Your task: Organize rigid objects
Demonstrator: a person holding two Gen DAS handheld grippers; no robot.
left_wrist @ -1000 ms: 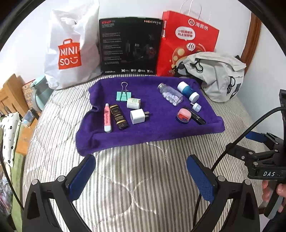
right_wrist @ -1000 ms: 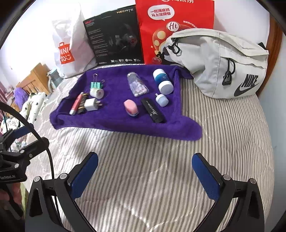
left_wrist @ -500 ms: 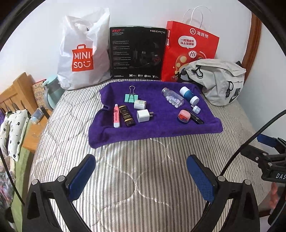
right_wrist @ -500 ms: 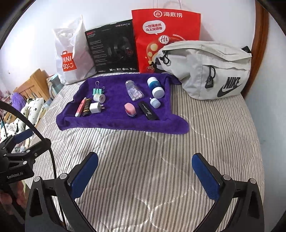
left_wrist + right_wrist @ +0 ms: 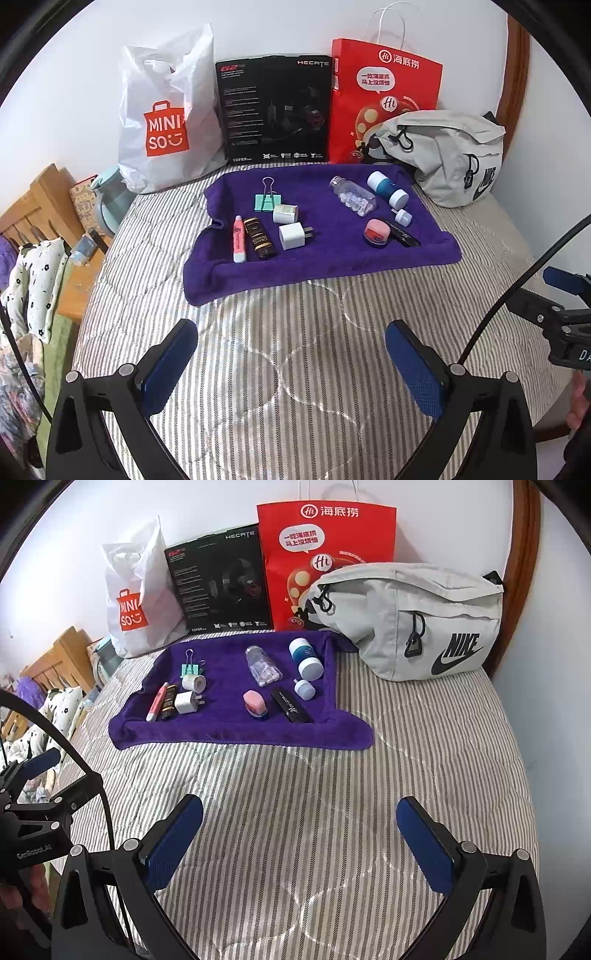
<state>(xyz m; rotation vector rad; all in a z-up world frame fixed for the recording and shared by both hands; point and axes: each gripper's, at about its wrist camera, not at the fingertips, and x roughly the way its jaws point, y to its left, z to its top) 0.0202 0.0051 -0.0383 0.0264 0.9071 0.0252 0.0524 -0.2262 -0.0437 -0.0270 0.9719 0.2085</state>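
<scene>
Spread on the striped bed [image 5: 280, 369], a purple towel [image 5: 332, 258] carries all the small rigid objects in two loose groups. On its left part lie a pink tube [image 5: 239, 239] and a dark gold-lettered tube [image 5: 259, 237], side by side with their long axes running from the near edge toward the wall; beside them sit a white charger plug [image 5: 293, 236], prongs pointing right, a small white roll [image 5: 285, 213] and a mint binder clip [image 5: 267, 199] with its wire handles aimed at the wall. On the right part lie a clear bottle [image 5: 263, 669] holding pale pills, tipped on its side, a blue-and-white bottle [image 5: 306, 658] also on its side, a small white cap [image 5: 304, 689], a pink-lidded jar [image 5: 255, 702] and a black stick [image 5: 290, 705] set diagonally. Behind the towel stand a white shopping bag [image 5: 166, 122], a black box [image 5: 275, 110], a red paper bag [image 5: 384, 96] and a grey waist bag [image 5: 410, 620]. The left gripper [image 5: 291, 362] and right gripper [image 5: 300, 843] both hover spread wide and empty above the bed, well short of the towel.
</scene>
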